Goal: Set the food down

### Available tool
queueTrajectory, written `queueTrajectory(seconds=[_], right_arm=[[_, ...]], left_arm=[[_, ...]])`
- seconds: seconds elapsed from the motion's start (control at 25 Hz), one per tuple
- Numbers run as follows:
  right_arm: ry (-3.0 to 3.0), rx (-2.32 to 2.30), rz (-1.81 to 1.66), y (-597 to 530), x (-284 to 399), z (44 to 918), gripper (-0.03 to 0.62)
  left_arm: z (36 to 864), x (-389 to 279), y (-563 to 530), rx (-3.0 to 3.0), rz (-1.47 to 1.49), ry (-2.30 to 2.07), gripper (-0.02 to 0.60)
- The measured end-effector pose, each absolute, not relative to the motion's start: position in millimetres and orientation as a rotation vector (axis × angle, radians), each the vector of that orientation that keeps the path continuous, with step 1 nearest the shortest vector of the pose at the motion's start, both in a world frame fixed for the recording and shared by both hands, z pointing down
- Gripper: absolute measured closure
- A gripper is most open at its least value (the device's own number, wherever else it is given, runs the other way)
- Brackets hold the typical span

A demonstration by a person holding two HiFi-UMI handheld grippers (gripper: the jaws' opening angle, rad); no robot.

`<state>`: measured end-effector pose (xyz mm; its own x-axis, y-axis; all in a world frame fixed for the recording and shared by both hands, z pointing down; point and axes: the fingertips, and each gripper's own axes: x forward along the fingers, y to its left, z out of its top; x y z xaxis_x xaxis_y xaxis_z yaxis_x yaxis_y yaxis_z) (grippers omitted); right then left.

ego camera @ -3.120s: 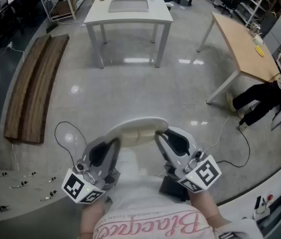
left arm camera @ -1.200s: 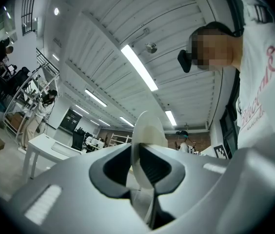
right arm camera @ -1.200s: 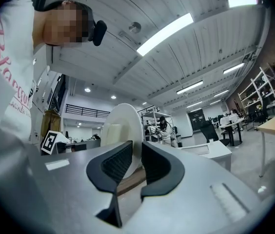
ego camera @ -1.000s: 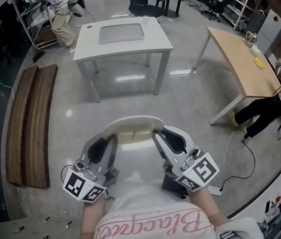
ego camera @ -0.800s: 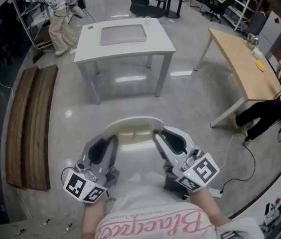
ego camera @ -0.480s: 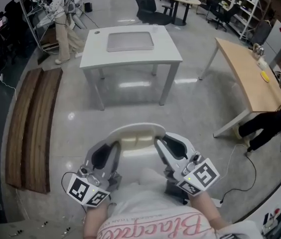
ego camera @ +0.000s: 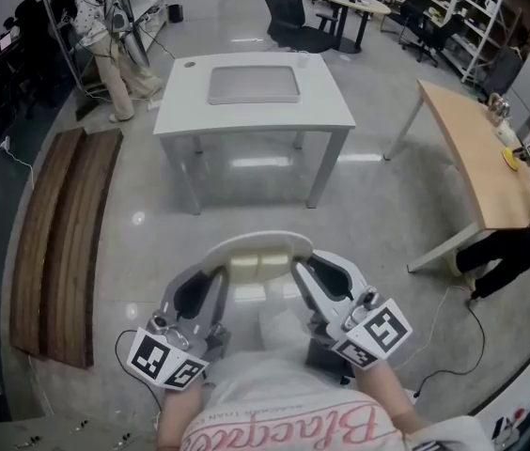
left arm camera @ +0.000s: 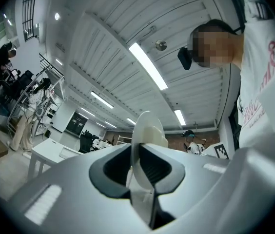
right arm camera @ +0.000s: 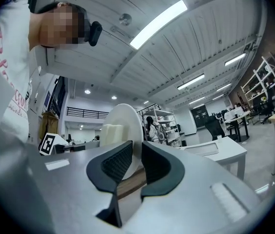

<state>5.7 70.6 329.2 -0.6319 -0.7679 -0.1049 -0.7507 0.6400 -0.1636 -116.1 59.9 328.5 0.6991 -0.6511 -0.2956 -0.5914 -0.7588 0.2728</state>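
A white plate [ego camera: 255, 241] carrying two pale blocks of food [ego camera: 257, 266] hangs level in front of me, over the floor. My left gripper [ego camera: 218, 276] is shut on the plate's left rim and my right gripper [ego camera: 299, 271] is shut on its right rim. In the left gripper view the plate [left arm camera: 145, 130] stands edge-on between the pads of the left gripper [left arm camera: 138, 156]. In the right gripper view the plate [right arm camera: 126, 115] and the food [right arm camera: 110, 132] show behind the right gripper [right arm camera: 136, 161]. The white table [ego camera: 180, 113] with a grey mat [ego camera: 254, 85] stands ahead.
Long wooden planks [ego camera: 66, 228] lie on the floor at the left. A wooden table [ego camera: 476, 153] stands at the right, with a seated person's legs [ego camera: 514, 250] beside it. Another person [ego camera: 103, 40] stands by racks beyond the white table. A cable [ego camera: 453, 341] runs across the floor.
The white table has drawn nearer and lower in the head view as I carry the plate toward it. Both grippers keep the same hold on the plate.
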Motion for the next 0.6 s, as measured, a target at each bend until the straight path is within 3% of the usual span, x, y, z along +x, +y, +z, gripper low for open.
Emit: queueTrajectory(seconds=[0.6], right_arm=[[2.678,-1.241,-0.208,-21,35,328,0.548]], left_arm=[[324,-87,-30,2.737,-0.527,-1.04,0.541]])
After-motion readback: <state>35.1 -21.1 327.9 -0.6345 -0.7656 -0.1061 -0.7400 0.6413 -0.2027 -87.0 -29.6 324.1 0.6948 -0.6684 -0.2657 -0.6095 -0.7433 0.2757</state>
